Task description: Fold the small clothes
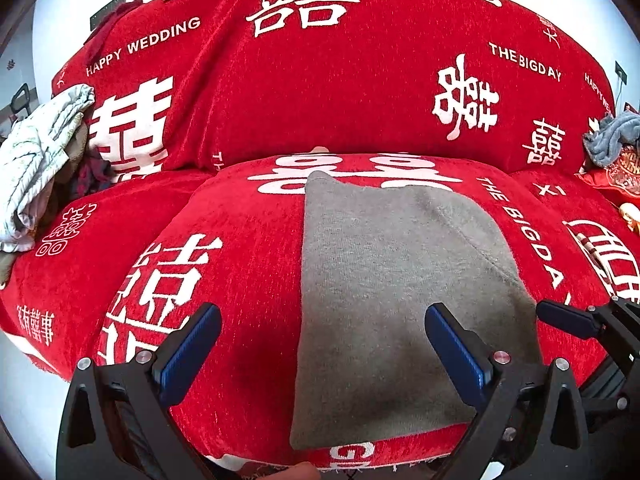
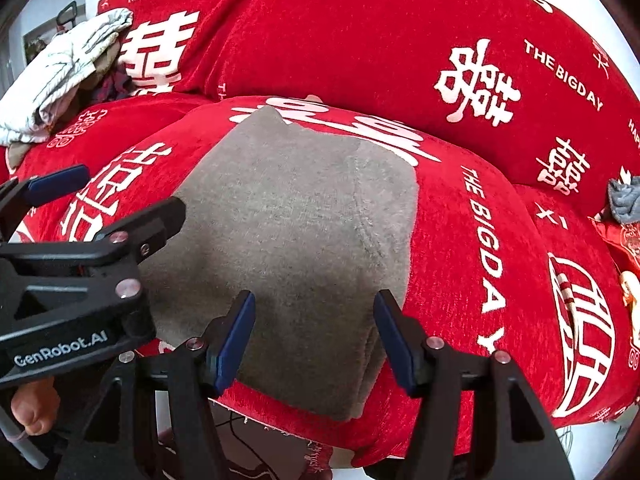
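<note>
While a folded grey cloth (image 1: 384, 300) lies on the red sofa (image 1: 248, 264), both grippers hover over its near edge, left (image 1: 320, 344) at seven o'clock, right (image 2: 314, 336) at five, jaws spread, empty.

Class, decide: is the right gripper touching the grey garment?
Cannot tell. The right wrist view shows the right gripper open above the grey garment, with neither contact nor gap plain.
</note>
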The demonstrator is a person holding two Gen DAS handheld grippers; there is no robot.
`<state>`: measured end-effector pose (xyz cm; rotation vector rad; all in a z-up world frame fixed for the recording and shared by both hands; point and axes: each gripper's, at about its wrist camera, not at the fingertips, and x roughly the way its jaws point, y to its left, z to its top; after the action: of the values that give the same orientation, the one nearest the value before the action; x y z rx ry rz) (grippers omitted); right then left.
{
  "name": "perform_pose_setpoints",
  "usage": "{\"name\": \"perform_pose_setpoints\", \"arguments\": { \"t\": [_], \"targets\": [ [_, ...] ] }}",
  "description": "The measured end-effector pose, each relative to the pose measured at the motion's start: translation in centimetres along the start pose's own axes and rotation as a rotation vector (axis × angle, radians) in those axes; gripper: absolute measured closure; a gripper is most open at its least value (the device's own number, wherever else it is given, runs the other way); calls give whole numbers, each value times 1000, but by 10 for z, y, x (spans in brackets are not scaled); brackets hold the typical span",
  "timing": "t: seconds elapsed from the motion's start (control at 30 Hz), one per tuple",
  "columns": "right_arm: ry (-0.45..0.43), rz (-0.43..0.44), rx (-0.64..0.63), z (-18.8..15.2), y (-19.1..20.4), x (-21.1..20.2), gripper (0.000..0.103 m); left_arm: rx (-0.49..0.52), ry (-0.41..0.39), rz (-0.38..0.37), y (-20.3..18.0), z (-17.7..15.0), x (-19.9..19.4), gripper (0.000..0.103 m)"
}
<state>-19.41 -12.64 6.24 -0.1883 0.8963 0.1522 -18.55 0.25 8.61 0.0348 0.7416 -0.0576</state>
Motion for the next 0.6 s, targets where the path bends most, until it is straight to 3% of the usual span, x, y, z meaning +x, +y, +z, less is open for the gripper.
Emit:
{"name": "perform_pose_setpoints", "arguments": {
  "t": [0.6],
  "targets": [
    [-5,-2,9,3,0,-3,38,1,1,-1,-1,-1,-3,1]
  ]
}}
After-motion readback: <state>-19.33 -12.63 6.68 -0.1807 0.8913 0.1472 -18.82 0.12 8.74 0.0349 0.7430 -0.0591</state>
